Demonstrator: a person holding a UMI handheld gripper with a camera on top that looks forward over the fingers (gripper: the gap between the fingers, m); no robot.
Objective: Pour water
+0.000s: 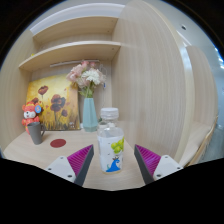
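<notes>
Water bottle (111, 143) stood upright on the table (40, 152) between the spread jaws, gaps visible either side, pads (80, 159) not yet touching. Best to centre it, close squarely mid-body below the cap, keep it vertical. Beyond: vase (89, 110), red coaster (58, 143).

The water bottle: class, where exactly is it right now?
In the gripper view, the water bottle stands upright on the wooden table, between the open claw fingers, with a gap on each side. The vase of flowers stands just behind it.
</notes>
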